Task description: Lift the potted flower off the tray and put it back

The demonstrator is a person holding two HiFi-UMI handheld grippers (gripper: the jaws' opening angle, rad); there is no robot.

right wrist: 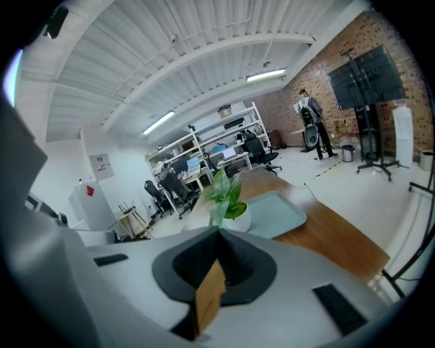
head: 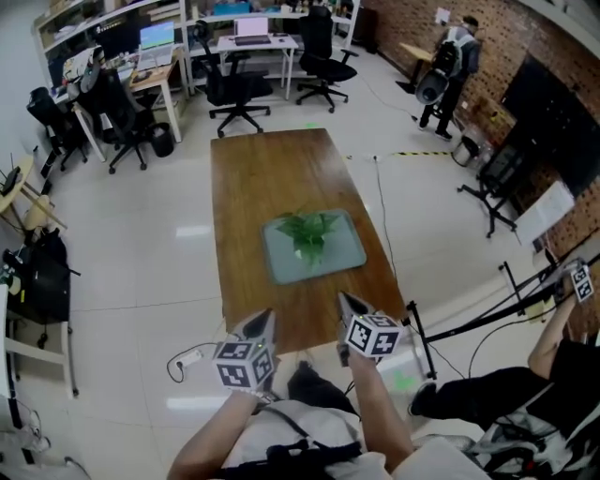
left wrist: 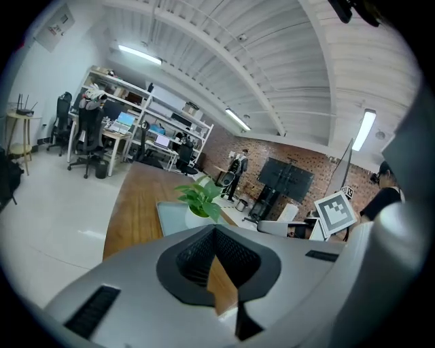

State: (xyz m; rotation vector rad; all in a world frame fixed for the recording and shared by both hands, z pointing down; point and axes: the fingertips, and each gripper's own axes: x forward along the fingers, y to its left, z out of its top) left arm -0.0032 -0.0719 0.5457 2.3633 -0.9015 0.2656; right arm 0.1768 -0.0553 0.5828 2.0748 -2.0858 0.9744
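- The left gripper (head: 264, 320) is seen with its jaws brought together to a point, and nothing is held between them.
- The right gripper (head: 349, 302) is likewise closed tip to tip, and nothing is gripped by it.
- Both grippers are held side by side, apart from each other, over the near end of the wooden table (head: 253, 178). The right one is set slightly further forward.
- The potted flower (head: 309, 234) is found ahead of both grippers, well beyond their tips and touched by neither. It lies ahead and to the right of the left gripper, and ahead and to the left of the right gripper.
- The flower is stood upright on the grey-green tray (head: 281, 264), near its middle.
- The tray is laid flat on the table, between the gripper tips and the table's far end.
- In each gripper view the green leaves are seen just above the closed tips, with the tray spread behind them.
- Office chairs (head: 234, 94) are seen far ahead of the grippers, past the table's far end.
- A standing person (head: 448, 70) is seen far ahead and to the right of the right gripper, beside a brick wall (head: 394, 23).
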